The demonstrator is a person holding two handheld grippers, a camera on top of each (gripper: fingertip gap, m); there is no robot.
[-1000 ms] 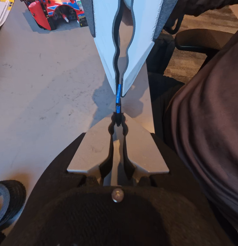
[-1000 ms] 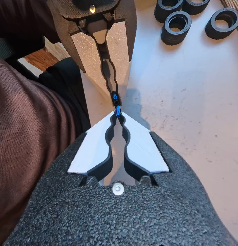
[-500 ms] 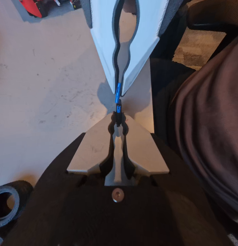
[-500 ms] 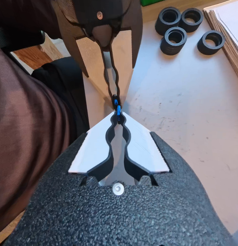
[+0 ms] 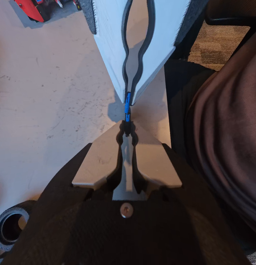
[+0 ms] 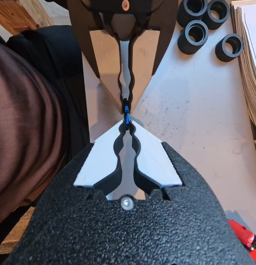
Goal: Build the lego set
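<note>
My left gripper (image 5: 126, 123) is shut on a small black connector (image 5: 127, 129) with a blue pin (image 5: 126, 116) sticking out of its front. My right gripper (image 6: 126, 121) is shut on a second blue pin (image 6: 127, 119). The two grippers meet tip to tip just above the white table (image 5: 45, 93). The right gripper's white fingers (image 5: 110, 50) come down from the top of the left wrist view with their pin (image 5: 127, 100). In the right wrist view the left gripper (image 6: 126, 112) holds the black connector (image 6: 125, 102). The two pins are end to end; I cannot tell if they touch.
Several black tyres (image 6: 196, 35) lie at the back right, and one (image 5: 9, 225) shows beside my left gripper. A red model car (image 5: 34, 11) stands on the table and also shows in the right wrist view (image 6: 245, 235). A paper stack (image 6: 250, 64) lies at the right. A person's brown-clad torso (image 6: 24, 114) is close by. The grippers are tip to tip, or close to it. From the right gripper's tips to the red model car (image 5: 34, 11) is close to 25 centimetres.
Both grippers have kept their grip and stayed tip to tip while shifting together; the red car has slid toward the top edge of the left view and the tyres show more.
</note>
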